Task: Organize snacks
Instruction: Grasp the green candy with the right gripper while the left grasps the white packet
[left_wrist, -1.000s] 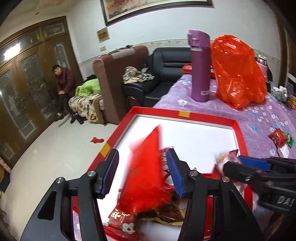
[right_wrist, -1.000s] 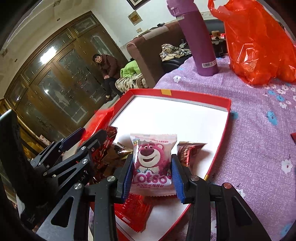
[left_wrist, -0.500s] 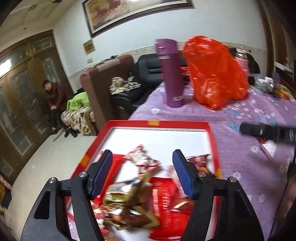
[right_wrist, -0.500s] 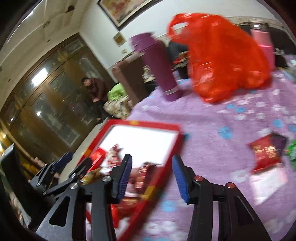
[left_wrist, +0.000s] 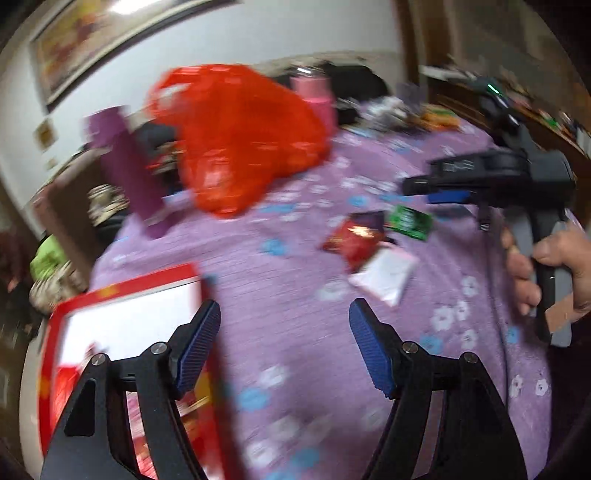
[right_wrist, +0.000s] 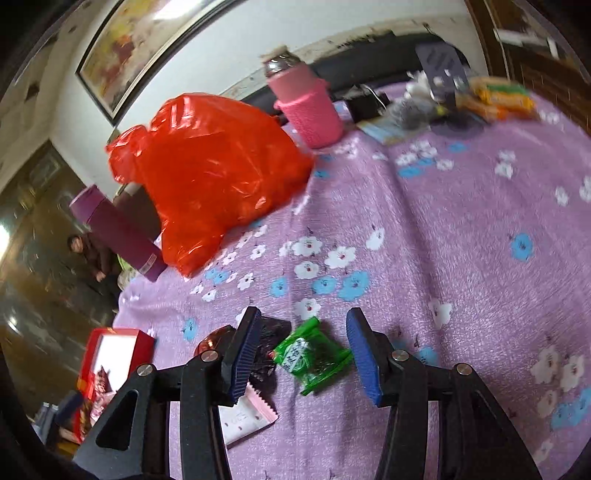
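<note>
The green snack packet (right_wrist: 312, 354) lies flat on the purple flowered surface (right_wrist: 461, 229), between the two blue pads of the right hand-held gripper (right_wrist: 301, 354); the pads stand spread wide on either side of it and, as far as the view shows, neither touches it, so this gripper is released and carries nothing. Just left of the packet a dark red snack packet (right_wrist: 236, 341) lies partly hidden behind the left pad; nearer the camera a pale pink-edged packet (right_wrist: 247, 417) lies beside it. In the left wrist view the same three lie close together in the middle of the cloth: the green one (left_wrist: 410, 222), the red one (left_wrist: 354, 236) and the white one (left_wrist: 386, 275), the red overlapping the white.

The red tray (left_wrist: 55, 325) with a white floor sits at the surface's near left edge, and several wrappers lie in its near end; the picture there is blurred and they may be red snack packs. The left hand-held gripper (left_wrist: 284, 345) hangs released and empty, its left pad over the tray's right rim, its right pad over bare cloth.

Farther back stand an orange-red plastic bag (right_wrist: 210, 173), a purple flask (right_wrist: 118, 232) to its left and a pink bottle (right_wrist: 306, 107) behind it.
</note>
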